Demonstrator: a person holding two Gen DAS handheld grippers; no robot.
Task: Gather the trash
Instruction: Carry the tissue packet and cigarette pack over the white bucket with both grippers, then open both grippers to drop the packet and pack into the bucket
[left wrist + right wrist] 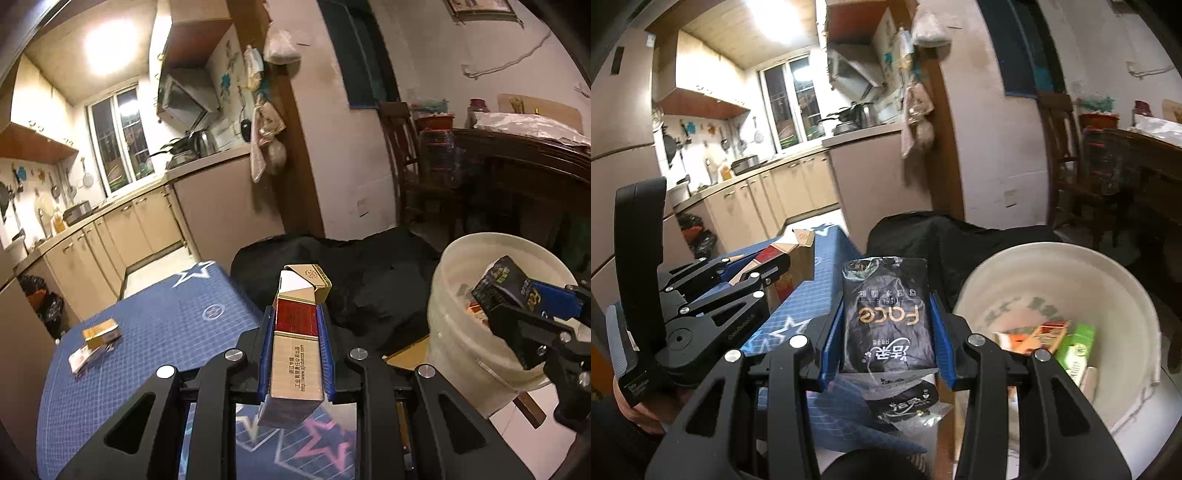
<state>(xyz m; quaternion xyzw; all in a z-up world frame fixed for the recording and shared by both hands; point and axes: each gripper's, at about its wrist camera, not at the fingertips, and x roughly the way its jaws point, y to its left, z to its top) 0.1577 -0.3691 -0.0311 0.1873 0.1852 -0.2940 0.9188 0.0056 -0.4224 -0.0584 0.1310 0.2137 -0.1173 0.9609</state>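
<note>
My left gripper [295, 321] is shut on a red and gold cigarette box [295, 332] with its lid flipped open, held above the blue star-patterned table [155, 314]. My right gripper [886, 317] is shut on a black tissue packet [886, 325] marked "Face", held at the left edge of the white bucket [1052, 266]. The bucket holds a green carton [1076, 350] and orange wrappers [1034, 336]. In the left wrist view the right gripper [517, 306] holds the packet [498, 284] over the bucket [458, 332]. The left gripper also shows in the right wrist view [753, 269].
A gold box [101, 332] and a small white and red pack [83, 360] lie on the table's far left. A black bag [351, 277] sits behind the table. Kitchen cabinets [129, 229] stand at the back left, a dark wooden table [517, 166] and chair [402, 147] at the right.
</note>
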